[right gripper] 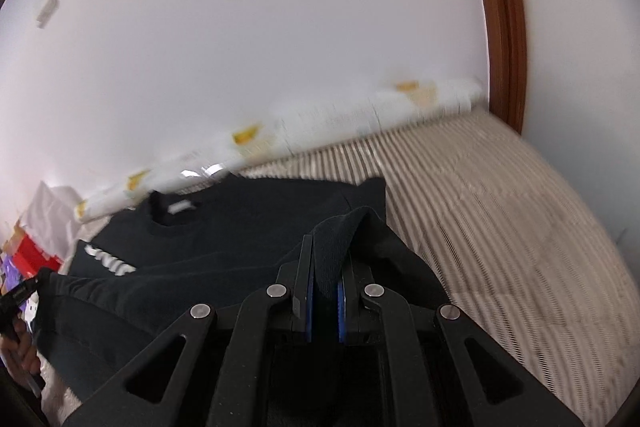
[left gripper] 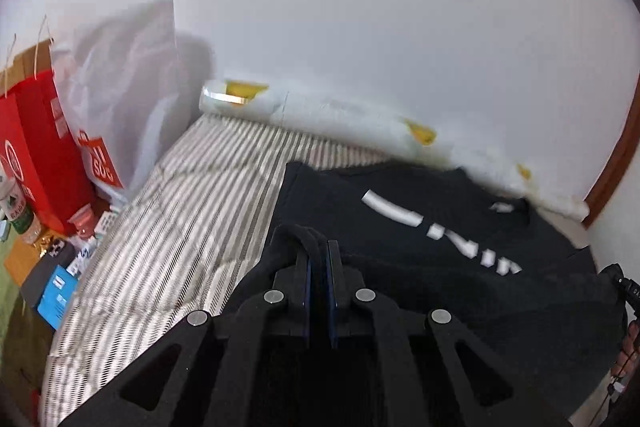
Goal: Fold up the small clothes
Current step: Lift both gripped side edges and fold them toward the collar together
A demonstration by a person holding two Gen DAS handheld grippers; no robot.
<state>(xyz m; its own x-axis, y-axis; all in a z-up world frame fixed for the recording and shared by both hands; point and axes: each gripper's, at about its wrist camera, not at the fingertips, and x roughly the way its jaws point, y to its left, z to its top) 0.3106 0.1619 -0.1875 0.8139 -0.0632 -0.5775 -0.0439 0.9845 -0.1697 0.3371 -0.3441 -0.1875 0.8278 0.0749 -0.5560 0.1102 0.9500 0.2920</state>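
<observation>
A black T-shirt (left gripper: 420, 227) with white lettering lies on a striped bed, its collar toward the wall. My left gripper (left gripper: 319, 247) is shut on a bunched edge of the shirt at its left side. In the right wrist view the same black T-shirt (right gripper: 248, 227) spreads to the left, and my right gripper (right gripper: 326, 251) is shut on a fold of its fabric that sticks up between the blue pads. Each gripper's hem is lifted off the bed and carried over the shirt's body. Both pictures are blurred by motion.
The striped bed cover (left gripper: 192, 211) runs to a white wall, with a long white and yellow pillow (left gripper: 320, 111) along it. A white shopping bag (left gripper: 120, 99), a red bag (left gripper: 36, 147) and small boxes crowd the left. A brown door frame (right gripper: 504, 27) stands at the right.
</observation>
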